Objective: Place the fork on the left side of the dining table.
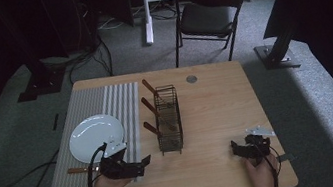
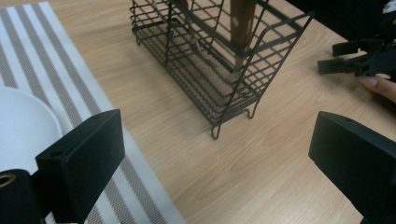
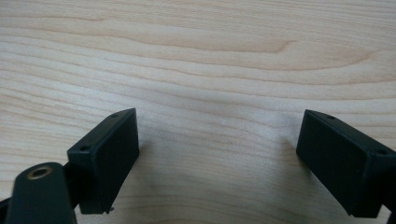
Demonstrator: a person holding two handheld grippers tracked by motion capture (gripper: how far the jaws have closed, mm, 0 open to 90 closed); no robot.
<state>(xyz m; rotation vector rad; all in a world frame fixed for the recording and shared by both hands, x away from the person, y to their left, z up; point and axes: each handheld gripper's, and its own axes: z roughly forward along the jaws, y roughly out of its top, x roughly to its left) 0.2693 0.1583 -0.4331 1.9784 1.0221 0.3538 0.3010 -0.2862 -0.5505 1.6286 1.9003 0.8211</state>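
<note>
Left hand-held gripper (image 1: pixel 146 161) sits low over the near edge of the light wooden counter (image 1: pixel 218 110), jaws spread wide with nothing between them, pointing toward the black wire mesh cutlery basket (image 1: pixel 167 119). In the left gripper view the basket (image 2: pixel 219 60) stands on its small feet just beyond the jaws, and a brown wooden handle (image 2: pixel 243 18) rises inside it. The high view shows three such handles leaning out of the basket's left side; whether they belong to knives, forks or spoons cannot be told. One more wooden-handled utensil (image 1: pixel 79 170) lies on the grey-and-white striped placemat (image 1: pixel 106 108), just behind the left gripper and near the round white plate (image 1: pixel 96 136). Right hand-held gripper (image 1: pixel 236 149) rests over bare wood, also opened wide and holding nothing — well apart from the basket. Judgement: the step in hand looks like a reach for cutlery, probably with the left gripper. To do it well, line the jaws across one handle rather than along it, close on the wood above the wire rim, and lift straight up so the tip does not snag the mesh — the light basket could tip, so the right gripper might steady its far side.
</note>
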